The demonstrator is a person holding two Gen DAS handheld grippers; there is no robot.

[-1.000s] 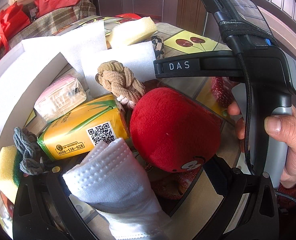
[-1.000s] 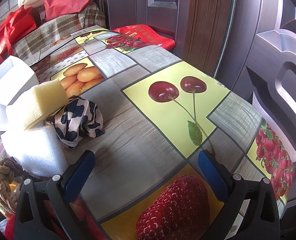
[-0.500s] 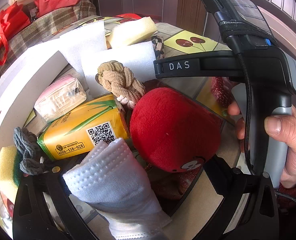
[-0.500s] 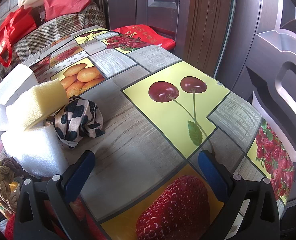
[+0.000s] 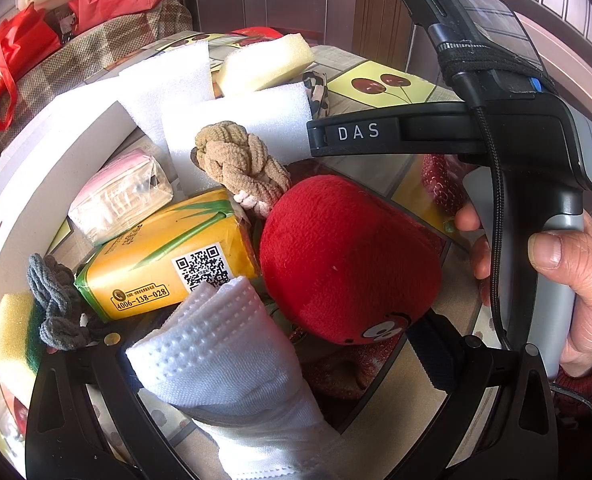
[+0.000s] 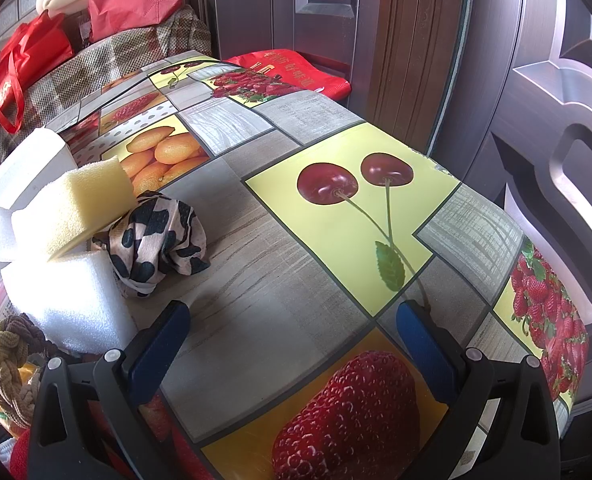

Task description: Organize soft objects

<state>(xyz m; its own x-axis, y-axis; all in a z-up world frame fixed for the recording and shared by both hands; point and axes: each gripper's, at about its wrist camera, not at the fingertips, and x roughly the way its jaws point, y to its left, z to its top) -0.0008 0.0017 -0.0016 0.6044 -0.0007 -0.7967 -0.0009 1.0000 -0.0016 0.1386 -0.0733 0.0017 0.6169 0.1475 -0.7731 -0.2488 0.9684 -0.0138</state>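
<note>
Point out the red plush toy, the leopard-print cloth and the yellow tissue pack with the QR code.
red plush toy [image 5: 348, 256], left wrist view, middle of its red body.
leopard-print cloth [image 6: 159, 236], right wrist view, centre of the bundle.
yellow tissue pack [image 5: 163, 256], left wrist view, its top face beside the QR code.

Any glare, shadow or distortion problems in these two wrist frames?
Left wrist view: strong fisheye bending with dark corners; the white cloth and foam block are bright but keep their texture, and the code on the yellow pack reads sharply. Right wrist view: same curved edges; the foam block nearly washes out, and a soft shadow lies on the tablecloth ahead of the right gripper.
</note>
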